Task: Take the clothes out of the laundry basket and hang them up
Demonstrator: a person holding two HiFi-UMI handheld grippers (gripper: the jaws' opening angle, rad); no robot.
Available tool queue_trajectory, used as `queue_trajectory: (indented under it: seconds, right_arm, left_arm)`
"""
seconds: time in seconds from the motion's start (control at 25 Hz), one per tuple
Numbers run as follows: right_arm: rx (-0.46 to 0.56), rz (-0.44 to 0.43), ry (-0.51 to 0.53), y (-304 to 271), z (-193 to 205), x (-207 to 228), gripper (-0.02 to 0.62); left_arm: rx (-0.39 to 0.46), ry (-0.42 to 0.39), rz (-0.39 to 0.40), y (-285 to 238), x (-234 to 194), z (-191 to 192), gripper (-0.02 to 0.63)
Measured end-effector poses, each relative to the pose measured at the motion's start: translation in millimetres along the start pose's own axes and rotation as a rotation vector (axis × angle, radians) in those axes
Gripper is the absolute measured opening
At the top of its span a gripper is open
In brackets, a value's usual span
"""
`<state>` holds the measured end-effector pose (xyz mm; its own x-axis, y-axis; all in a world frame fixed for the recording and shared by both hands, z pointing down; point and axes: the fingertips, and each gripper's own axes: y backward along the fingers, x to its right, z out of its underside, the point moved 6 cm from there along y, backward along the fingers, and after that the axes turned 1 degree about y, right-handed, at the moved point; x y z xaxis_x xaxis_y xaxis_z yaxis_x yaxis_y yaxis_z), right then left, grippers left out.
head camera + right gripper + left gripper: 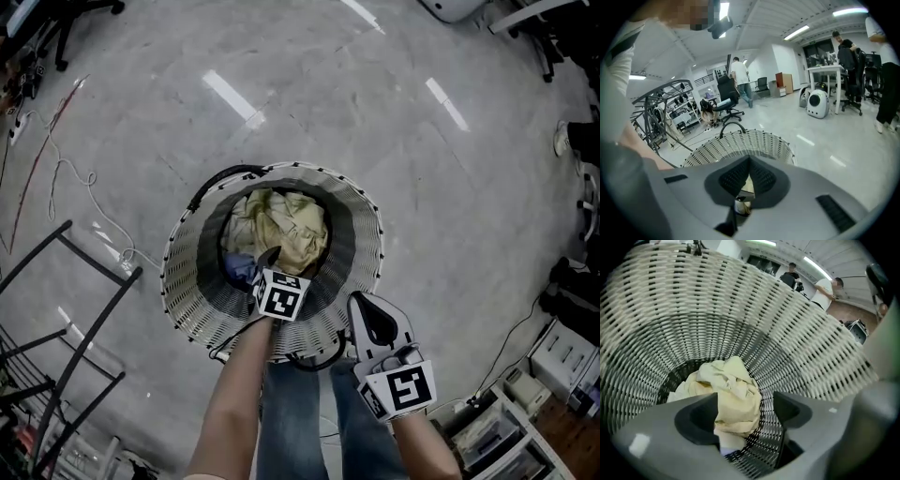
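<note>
The left gripper points down into the round white woven laundry basket. Its two grey fingers are spread wide apart. They hold nothing yet. The crumpled pale yellow cloth shows between them, but it lies lower down, on the bottom of the basket, and nothing touches it.

The right gripper hangs just outside the near edge of the basket. Its fingers are pressed together with nothing in them.

A small blue cloth lies in the basket too, right beside the yellow one on the near left.

The step now looks like grabbing the yellow cloth. To do it well, I think the left gripper should go deeper, until a bumpy fold sits between the fingers. Then it should squeeze tight on that fold, not on a thin edge that could slip out. It should stay away from the blue cloth, so only one thing comes up. Lifting straight up through the middle should stop the cloth catching on the basket wall. The right gripper could open and wait, ready to take a corner.

Past the basket is the shiny grey floor. A black metal rack stands off to the left, maybe for hanging.
</note>
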<state>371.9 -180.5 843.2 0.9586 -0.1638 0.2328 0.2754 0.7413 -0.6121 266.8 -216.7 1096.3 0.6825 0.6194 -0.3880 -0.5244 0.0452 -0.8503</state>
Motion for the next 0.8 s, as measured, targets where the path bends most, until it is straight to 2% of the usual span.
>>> queue_trajectory:
  seconds: [0.12,0.28,0.36,0.48,0.52,0.64,0.8]
  right_arm:
    - [0.002,-0.004,-0.017,-8,11,3,0.002]
    - [-0.01,-0.005,-0.016,-13,23,9,0.002]
    - [-0.015,-0.003,-0.019,-12,27,13,0.002]
    - [-0.018,-0.004,-0.024,-9,28,19,0.002]
    - [-0.021,-0.008,-0.019,-7,27,19,0.002]
    - [-0.024,-0.029,-0.007,2,18,17,0.002]
    - [-0.016,-0.073,0.015,27,-7,9,0.002]
  left_arm:
    - [-0.042,0.018,-0.031,-21,-11,18,0.357]
    - [-0.033,0.052,-0.078,-37,-20,30,0.34]
    - [-0.041,0.059,-0.111,-40,-23,33,0.263]
    - [-0.046,0.084,-0.159,-34,-25,30,0.048]
    - [-0.038,0.109,-0.155,-29,-23,27,0.025]
    - [0.037,0.176,-0.124,-2,-8,8,0.02]
    - [0.121,0.187,-0.146,55,14,-19,0.018]
